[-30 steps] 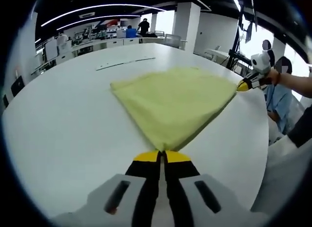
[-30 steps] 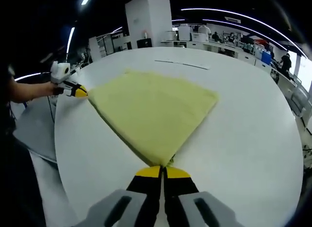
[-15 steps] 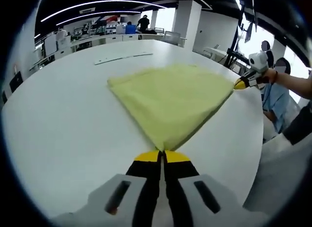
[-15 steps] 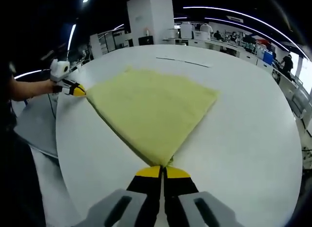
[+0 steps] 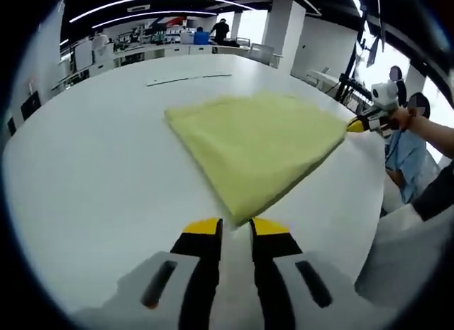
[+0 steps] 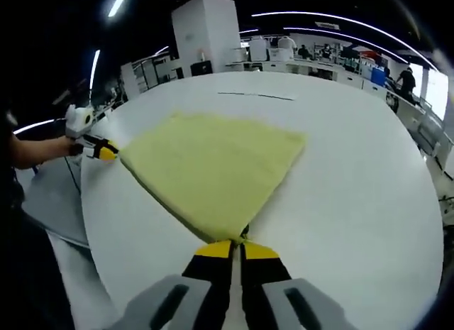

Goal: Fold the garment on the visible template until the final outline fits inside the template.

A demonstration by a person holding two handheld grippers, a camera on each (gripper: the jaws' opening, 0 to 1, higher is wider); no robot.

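Flat yellow garment (image 5: pixel 259 142) on table (image 5: pixel 92 167)

Thin dark line (image 5: pixel 188 79) on table (image 5: pixel 85 174) — too small to tell.

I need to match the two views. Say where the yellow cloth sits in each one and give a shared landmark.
Left gripper view: the cloth lies mid-picture on the table, its near corner just ahead of the open left tongs.
Right gripper view: the cloth lies left of centre, its near corner at the right tongs.
Shared landmark: the thin dark line on the table beyond the cloth.
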